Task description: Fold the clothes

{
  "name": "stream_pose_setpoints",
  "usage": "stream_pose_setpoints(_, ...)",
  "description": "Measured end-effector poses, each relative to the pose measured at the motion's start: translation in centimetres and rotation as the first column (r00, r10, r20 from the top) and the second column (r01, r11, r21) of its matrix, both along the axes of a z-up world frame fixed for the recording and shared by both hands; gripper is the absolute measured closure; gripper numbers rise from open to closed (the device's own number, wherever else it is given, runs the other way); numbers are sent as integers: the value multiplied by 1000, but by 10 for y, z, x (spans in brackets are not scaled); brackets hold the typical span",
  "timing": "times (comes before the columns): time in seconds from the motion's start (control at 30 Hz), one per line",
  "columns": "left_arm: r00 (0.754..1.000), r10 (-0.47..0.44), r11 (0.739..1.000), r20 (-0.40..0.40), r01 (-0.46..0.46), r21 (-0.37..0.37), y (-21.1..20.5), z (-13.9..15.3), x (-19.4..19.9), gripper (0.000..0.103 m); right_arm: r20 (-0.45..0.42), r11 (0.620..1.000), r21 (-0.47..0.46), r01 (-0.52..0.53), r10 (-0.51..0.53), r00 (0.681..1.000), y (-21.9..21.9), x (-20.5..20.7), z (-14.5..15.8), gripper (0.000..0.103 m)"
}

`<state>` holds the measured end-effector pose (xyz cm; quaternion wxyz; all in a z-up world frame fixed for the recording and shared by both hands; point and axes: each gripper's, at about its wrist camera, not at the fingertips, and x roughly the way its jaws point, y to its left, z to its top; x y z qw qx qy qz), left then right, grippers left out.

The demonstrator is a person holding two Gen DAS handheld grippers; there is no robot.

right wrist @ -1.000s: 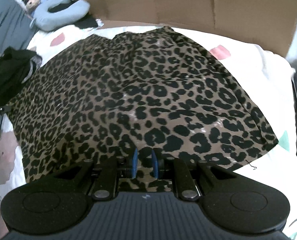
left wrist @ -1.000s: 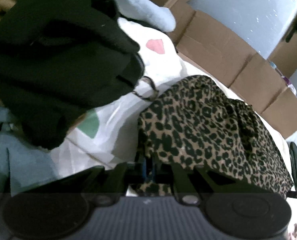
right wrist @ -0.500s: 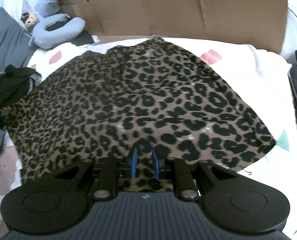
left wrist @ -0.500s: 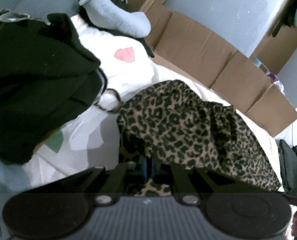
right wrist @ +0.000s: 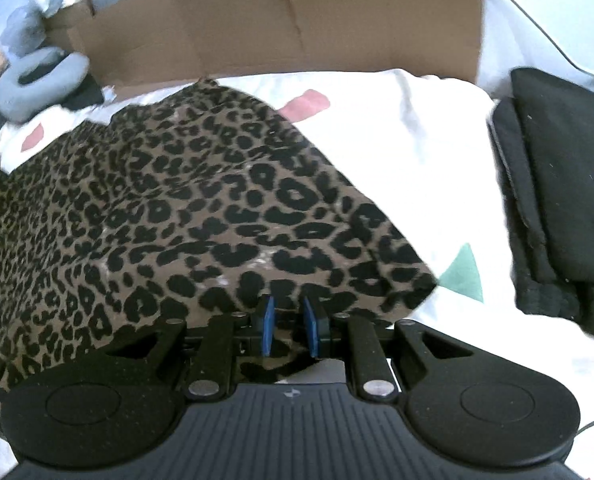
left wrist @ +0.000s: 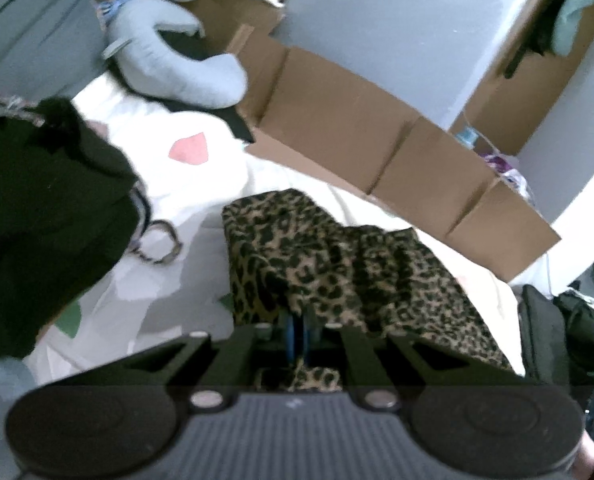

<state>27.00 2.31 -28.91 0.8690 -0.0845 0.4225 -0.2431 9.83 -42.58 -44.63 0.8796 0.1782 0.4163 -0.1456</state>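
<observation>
1. The left gripper (left wrist: 297, 334) had its blue jaws drawn almost together, with a fold of the leopard-print garment (left wrist: 337, 264) pinched between them.
2. From that pinch the garment ran away from the left wrist camera in bunched ridges across the white bedsheet (left wrist: 201, 184), with its far end near the cardboard panel (left wrist: 357, 128).
3. The right gripper (right wrist: 291, 330) had its jaws apart by a narrow gap; leopard cloth lay in and under that gap, but whether the pads pressed on it could not be told.
4. In the right wrist view the leopard-print garment (right wrist: 185, 216) spread broad and fairly flat over the bedsheet (right wrist: 409, 152), reaching from the gripper towards the cardboard panel (right wrist: 281, 24).
5. A heap of black clothing (left wrist: 37, 216) lay to the left of the garment in the left wrist view, apart from it, with a looped strap (left wrist: 159, 242) on the sheet between them.
6. A grey-blue neck pillow (left wrist: 177, 68) rested beyond the black heap, beside the cardboard.
7. A folded black garment (right wrist: 561, 184) sat at the right edge of the sheet in the right wrist view, clear of the leopard cloth.
8. The sheet bore a pink patch (left wrist: 189, 148) and a green triangle (right wrist: 463, 274).
</observation>
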Motion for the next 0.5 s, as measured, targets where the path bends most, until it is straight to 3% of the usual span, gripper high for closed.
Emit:
stream_pose_setpoints(0.33, 998, -56, 998, 5, 56, -42, -36, 41, -3, 99, 1, 987, -22, 157, -157, 988, -33, -15, 2, 80)
stream_pose_setpoints(0.5, 997, -71, 996, 2, 71, -54, -54, 51, -5, 99, 78, 985, -4, 170, -170, 982, -38, -21, 19, 80)
